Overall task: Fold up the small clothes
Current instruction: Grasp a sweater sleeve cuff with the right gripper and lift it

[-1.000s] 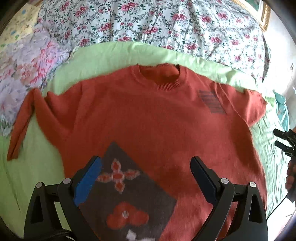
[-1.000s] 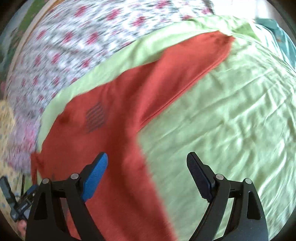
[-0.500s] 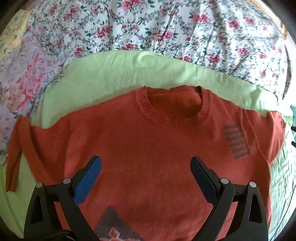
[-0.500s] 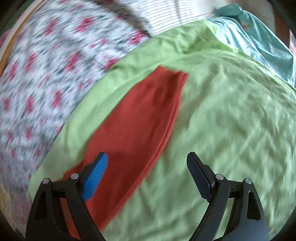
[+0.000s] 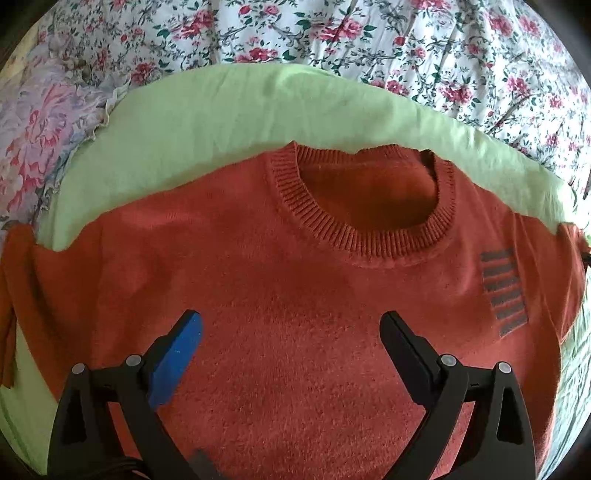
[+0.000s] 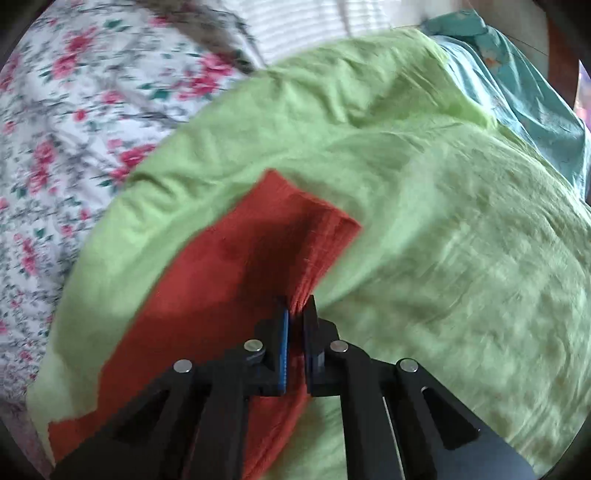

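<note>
Right tongs (image 6: 295, 314) slid out to the cuff, now clenched on the rust-orange knit sweater's (image 5: 295, 314) sleeve (image 6: 258, 251); sleeve runs up-right. Left tongs (image 5: 291, 332) released, over chest.

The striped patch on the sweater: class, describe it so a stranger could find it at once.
Start at the green sheet spread over the floral bedding; on it lies a rust-orange sweater, front up. From its ribbed round collar, look toward the picture's right. There sits the striped patch, a stack of short dark grey bars, the only marking on otherwise plain knit in this view.
</note>
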